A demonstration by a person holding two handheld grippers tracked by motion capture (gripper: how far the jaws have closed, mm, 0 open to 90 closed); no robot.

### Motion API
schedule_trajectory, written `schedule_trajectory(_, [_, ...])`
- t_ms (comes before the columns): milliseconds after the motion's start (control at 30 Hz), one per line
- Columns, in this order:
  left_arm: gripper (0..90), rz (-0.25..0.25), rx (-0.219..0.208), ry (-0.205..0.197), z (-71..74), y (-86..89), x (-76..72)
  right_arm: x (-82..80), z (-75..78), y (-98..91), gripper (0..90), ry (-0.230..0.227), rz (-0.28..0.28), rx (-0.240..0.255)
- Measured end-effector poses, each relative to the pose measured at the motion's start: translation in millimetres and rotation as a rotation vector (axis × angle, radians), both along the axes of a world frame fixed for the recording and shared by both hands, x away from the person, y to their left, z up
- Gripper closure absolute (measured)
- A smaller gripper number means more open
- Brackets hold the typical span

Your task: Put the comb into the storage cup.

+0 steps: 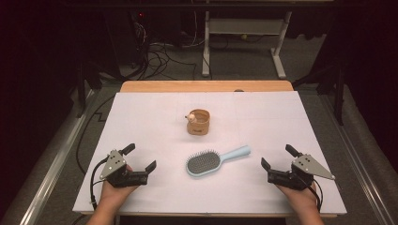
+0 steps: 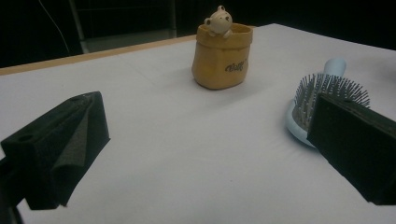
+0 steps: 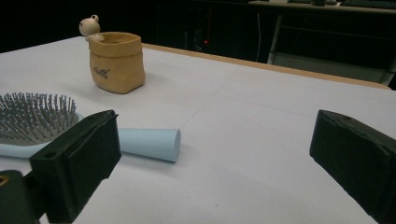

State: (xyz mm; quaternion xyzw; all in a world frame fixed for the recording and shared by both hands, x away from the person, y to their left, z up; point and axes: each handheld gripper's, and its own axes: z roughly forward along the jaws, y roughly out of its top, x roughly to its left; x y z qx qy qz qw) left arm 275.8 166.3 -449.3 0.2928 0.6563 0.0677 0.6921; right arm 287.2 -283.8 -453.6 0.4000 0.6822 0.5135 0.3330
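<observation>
Tan pouch-shaped cup (image 1: 199, 122) is seen upright mid-worktop (image 1: 141, 112), bear figurine (image 1: 191, 116) on its rim, contents hidden — left hand-held gripper (image 1: 140, 158) and right hand-held gripper (image 1: 277, 156) are held open, empty, flanking blue hairbrush (image 1: 212, 161).

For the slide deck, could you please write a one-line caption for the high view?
Two hand-held grippers, left and right, rest open beside a blue hairbrush and bear-trimmed pot.

place: lab | cues: covered table (image 1: 141, 108), floor cables (image 1: 159, 58), desk frame (image 1: 244, 28)
</observation>
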Motion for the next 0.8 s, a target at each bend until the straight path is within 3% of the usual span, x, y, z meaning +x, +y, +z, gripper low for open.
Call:
schedule_trajectory(567, [0.1, -0.008, -0.014, -0.008, 1.0, -0.3, -1.1, -2.0, 1.6, -3.1, 18.5, -0.007, -0.010, 0.001])
schedule_trajectory(633, [0.1, -0.010, -0.013, -0.007, 0.9, -0.3, -1.2, -2.4, 1.8, -3.4, 22.2, -0.008, -0.013, 0.001])
schedule_trajectory(800, [0.2, -0.011, -0.013, -0.010, 1.0, -0.3, -1.3, -3.2, 3.3, -4.0, 43.5, 0.008, -0.003, 0.004])
